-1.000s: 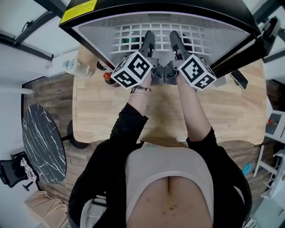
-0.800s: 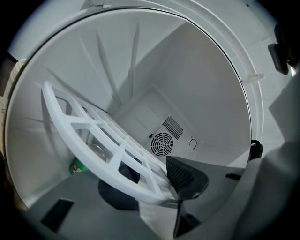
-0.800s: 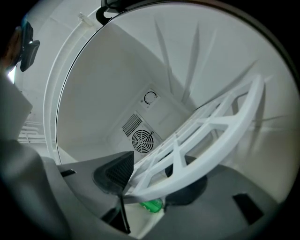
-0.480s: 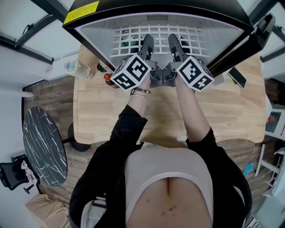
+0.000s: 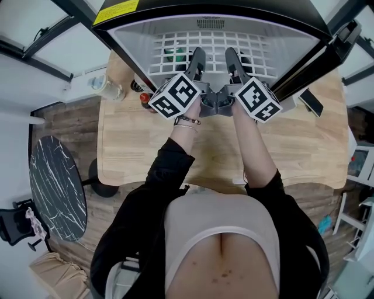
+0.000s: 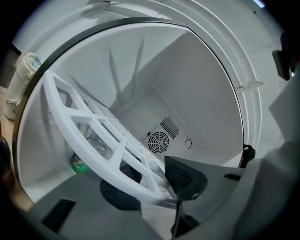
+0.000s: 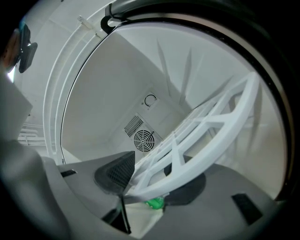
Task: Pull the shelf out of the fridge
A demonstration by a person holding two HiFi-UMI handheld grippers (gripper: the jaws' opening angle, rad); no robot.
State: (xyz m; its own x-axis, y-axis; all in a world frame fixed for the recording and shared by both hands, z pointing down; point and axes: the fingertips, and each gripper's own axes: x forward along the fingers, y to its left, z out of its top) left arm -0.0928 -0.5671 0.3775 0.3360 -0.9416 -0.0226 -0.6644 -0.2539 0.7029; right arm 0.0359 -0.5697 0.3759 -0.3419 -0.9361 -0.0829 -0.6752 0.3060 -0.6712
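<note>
Scene: small black fridge with a white lining [image 5: 204,9] stands open on a light wooden table [image 5: 146,152], and a person leans over it from the near side.
Arms: both forearms reach forward side by side, close together, black sleeves pushed back from the wrists.
Left hand [image 5: 191,108]: holds its tool level and pointing into the fridge mouth, bracelet showing at the wrist.
Right hand [image 5: 241,111]: holds its tool level and parallel to the other, just beside it.
Left gripper [image 5: 196,61]: jaws have just been closing; they clamp the front rail of the white plastic lattice shelf [image 6: 97,163], one pad above and one below.
Right gripper [image 5: 232,59]: jaws have just been closing too; they pinch the same front rail a little further along.
Shelf: sits inside the fridge, its front edge at the opening where both tools grip it.
Below the shelf: green can [image 6: 79,164] stands on the fridge floor.
Back wall: round fan grille [image 6: 158,141] sits low in the rear panel.
</note>
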